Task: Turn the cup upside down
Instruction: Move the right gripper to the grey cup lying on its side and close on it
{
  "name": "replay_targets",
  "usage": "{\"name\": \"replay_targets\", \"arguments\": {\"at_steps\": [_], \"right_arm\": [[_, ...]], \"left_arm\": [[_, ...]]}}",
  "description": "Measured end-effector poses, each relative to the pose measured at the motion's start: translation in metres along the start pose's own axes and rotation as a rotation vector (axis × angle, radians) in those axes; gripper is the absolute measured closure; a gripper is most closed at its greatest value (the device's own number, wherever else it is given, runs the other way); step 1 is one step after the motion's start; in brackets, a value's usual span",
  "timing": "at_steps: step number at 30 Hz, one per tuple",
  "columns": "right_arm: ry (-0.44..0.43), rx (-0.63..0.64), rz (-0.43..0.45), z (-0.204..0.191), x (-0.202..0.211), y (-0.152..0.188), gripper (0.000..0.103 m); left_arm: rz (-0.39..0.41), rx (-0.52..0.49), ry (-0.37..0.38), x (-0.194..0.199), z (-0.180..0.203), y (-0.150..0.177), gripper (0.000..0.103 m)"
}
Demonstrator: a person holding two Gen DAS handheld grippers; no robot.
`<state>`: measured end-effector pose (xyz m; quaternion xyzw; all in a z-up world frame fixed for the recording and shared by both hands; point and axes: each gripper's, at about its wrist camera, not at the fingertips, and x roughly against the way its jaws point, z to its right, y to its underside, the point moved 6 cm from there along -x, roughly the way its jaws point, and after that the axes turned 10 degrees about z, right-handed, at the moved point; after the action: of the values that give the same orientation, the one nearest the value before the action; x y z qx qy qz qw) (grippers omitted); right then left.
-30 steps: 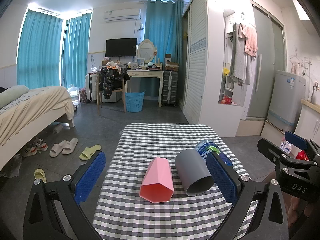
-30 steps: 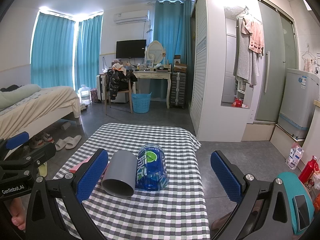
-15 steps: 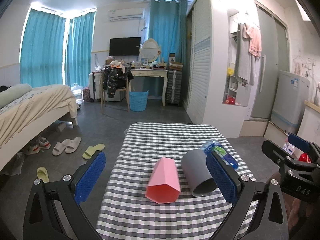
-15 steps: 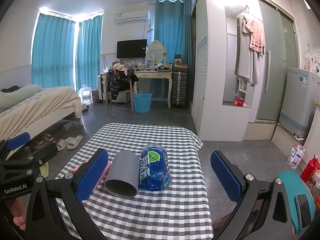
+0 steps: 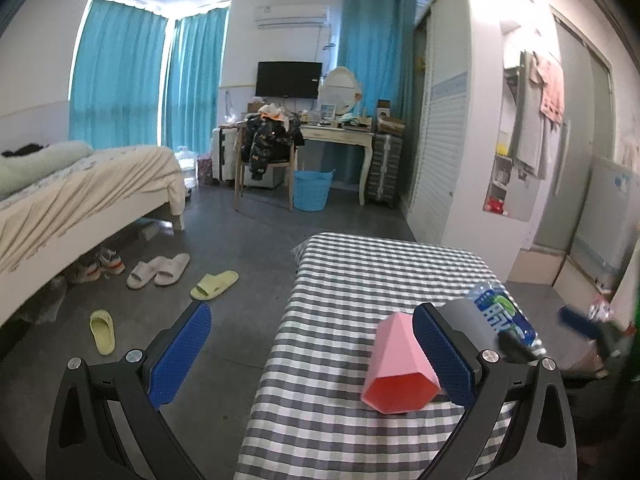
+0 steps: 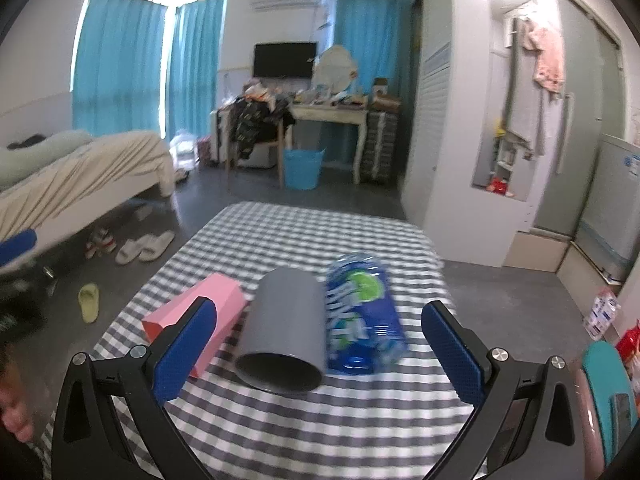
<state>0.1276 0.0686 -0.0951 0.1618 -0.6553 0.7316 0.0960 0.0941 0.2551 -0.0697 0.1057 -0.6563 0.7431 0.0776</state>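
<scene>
A grey cup point(image 6: 284, 328) lies on its side on the checked tablecloth point(image 6: 320, 432), mouth toward me. A pink hexagonal cup point(image 6: 200, 320) lies on its side to its left, a blue plastic bottle point(image 6: 360, 316) to its right. My right gripper point(image 6: 316, 356) is open and empty, with the grey cup and bottle between its fingers, slightly ahead. In the left wrist view the pink cup point(image 5: 396, 364) lies beside the right finger; the grey cup point(image 5: 468, 320) is mostly hidden behind that finger. My left gripper point(image 5: 312, 356) is open and empty, over the table's left edge.
The small table point(image 5: 360, 264) stands in a bedroom. A bed point(image 5: 60, 200) is at the left, slippers point(image 5: 160, 268) on the floor, a white wardrobe point(image 5: 460, 140) at the right, a desk and blue basket point(image 5: 312, 188) at the back.
My left gripper has swung left, off toward the table's left edge. My right gripper has moved forward and left, closer to the grey cup and bottle. The cups have not moved.
</scene>
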Motion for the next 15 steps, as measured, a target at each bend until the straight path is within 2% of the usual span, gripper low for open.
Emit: {"name": "replay_targets", "arguments": {"at_steps": [2, 5, 15], "right_arm": [[-0.018, 0.002, -0.050, -0.007, -0.016, 0.007, 0.017], [-0.027, 0.007, -0.109, -0.019, -0.038, 0.020, 0.026], [0.049, 0.058, -0.198, -0.029, -0.075, 0.042, 0.027]], "left_arm": [[-0.012, 0.019, -0.002, -0.001, -0.005, 0.000, 0.000], [-0.022, 0.028, -0.001, -0.002, -0.007, -0.001, 0.000], [-0.041, 0.047, 0.022, 0.000, -0.012, -0.001, 0.000]]}}
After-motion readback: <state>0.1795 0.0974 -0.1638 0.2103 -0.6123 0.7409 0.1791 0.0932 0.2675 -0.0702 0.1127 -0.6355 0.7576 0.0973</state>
